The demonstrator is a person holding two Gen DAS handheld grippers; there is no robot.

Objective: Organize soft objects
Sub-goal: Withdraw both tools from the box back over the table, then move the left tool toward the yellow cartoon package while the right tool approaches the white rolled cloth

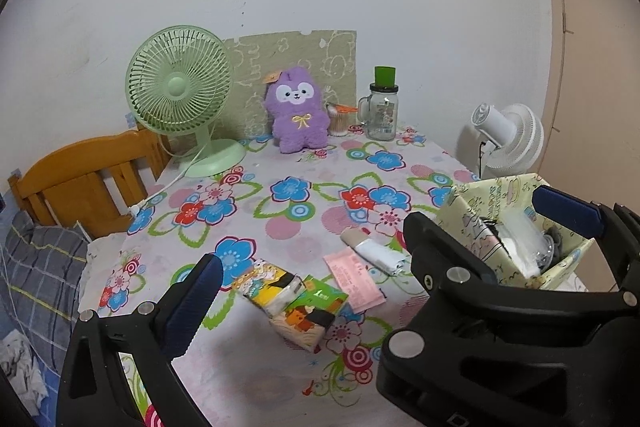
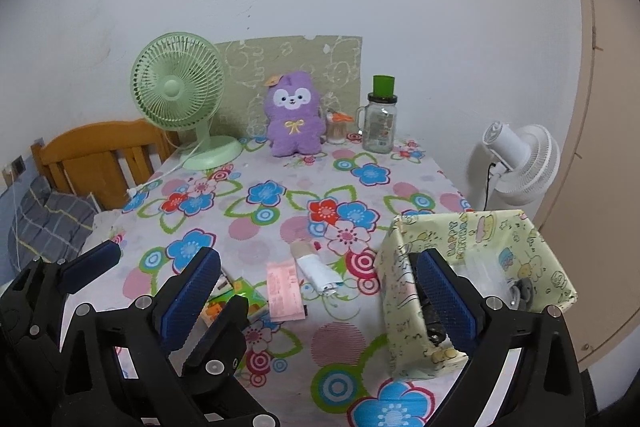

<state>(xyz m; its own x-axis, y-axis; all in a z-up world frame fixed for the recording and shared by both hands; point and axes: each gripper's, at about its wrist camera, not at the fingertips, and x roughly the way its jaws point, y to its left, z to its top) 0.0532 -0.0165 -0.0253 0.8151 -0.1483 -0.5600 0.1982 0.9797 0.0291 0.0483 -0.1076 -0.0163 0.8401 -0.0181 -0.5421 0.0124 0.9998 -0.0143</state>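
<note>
Both grippers (image 1: 304, 291) (image 2: 320, 291) wide apart, above tissue pkts (image 1: 292, 301).

The middle of the surface (image 2: 280, 163) lies bare, open to a reach from the front. Along the back wall stand a green fan (image 2: 180, 95), a purple plush (image 2: 294, 115) and a glass jar (image 2: 378, 123). Tissue packs (image 1: 294, 301), a pink packet (image 2: 283, 291) and a white roll (image 2: 318, 273) crowd the front; a paper box (image 2: 480, 267) blocks the right edge.

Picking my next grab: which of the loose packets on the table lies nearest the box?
The white rolled packet. It lies closest to the box, while the pink packet and the tissue packs sit farther left.
</note>
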